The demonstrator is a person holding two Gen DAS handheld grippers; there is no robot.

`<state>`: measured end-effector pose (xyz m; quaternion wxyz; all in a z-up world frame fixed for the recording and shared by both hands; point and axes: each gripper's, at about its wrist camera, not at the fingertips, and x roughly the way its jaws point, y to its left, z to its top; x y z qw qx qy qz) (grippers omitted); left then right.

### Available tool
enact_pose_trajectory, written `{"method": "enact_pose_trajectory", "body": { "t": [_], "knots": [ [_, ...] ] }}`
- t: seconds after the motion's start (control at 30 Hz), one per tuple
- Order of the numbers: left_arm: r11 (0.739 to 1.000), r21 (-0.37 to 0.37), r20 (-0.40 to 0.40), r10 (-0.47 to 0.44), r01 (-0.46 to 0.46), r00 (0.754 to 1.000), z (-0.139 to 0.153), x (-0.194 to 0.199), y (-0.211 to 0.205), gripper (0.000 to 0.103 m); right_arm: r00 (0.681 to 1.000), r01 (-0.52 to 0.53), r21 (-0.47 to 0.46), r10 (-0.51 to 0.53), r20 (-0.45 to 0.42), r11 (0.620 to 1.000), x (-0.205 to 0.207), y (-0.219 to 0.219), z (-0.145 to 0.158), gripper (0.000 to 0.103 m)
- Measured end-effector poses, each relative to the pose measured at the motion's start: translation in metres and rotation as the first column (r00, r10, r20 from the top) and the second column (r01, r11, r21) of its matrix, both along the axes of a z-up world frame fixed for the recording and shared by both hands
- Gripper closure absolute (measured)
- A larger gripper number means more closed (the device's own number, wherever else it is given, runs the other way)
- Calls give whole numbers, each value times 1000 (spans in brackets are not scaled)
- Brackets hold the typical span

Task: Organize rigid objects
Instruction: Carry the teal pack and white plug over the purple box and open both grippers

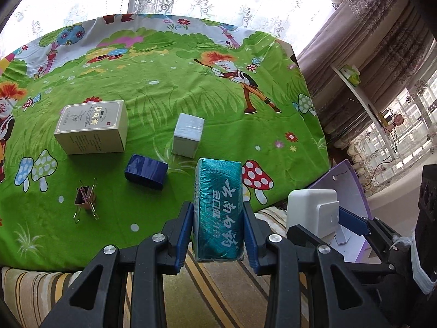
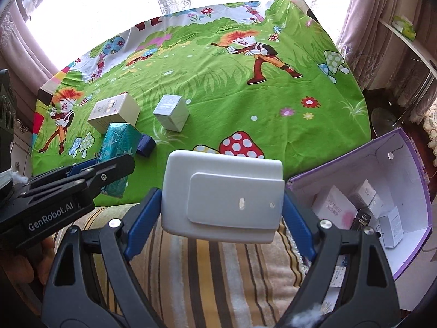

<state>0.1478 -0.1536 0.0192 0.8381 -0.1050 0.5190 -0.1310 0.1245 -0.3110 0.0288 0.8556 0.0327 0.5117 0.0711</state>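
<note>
Left wrist view: the left claw (image 1: 218, 218) is narrowed onto a teal box (image 1: 218, 207) with white lettering, its blue pads pressing both long sides, the box standing on end at lower centre and lifted clear of the green cartoon cloth on the desk (image 1: 174, 87). At lower right the right claw (image 1: 314, 216) carries a white box (image 1: 311, 207), with a purple bin (image 1: 355, 180) just behind it.

On the cloth behind the teal box lie a dark blue box (image 1: 146, 170) and a small white box (image 1: 188, 135), near each other; a cream box (image 1: 92, 129) sits at centre left and a binder clip (image 1: 86, 201) lies at lower left, well apart from the claws. The desk's near edge runs along the bottom of the cloth, meeting a striped fabric surface (image 1: 191, 278) beneath the claws.

In the right wrist view, the right claw (image 2: 222, 207) stands wide, both blue pads against the short ends of the white box (image 2: 222, 196) at centre frame. The purple bin (image 2: 409, 164) is open at lower right, beside the desk's corner, with several small cartons (image 2: 337, 207) inside. The right half of the cloth (image 2: 273, 104) is open room.
</note>
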Motion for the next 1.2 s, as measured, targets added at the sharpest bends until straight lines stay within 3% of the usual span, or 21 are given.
{"method": "enact_pose_trajectory", "body": {
  "t": [0.27,0.77,1.2],
  "knots": [
    [995,-13,-10,-97,97,995,1,-6,-49,67,997,81,24,-81,15,996,-16,-52,4,15],
    [959,-79,-33,-277,273,960,-2,-18,-122,67,953,296,-82,-288,92,952,-36,-141,12,15],
    [934,-114,-7,-342,339,940,2,-24,-156,66,920,380,-173,-353,171,909,-45,-166,23,15]
  ]
}}
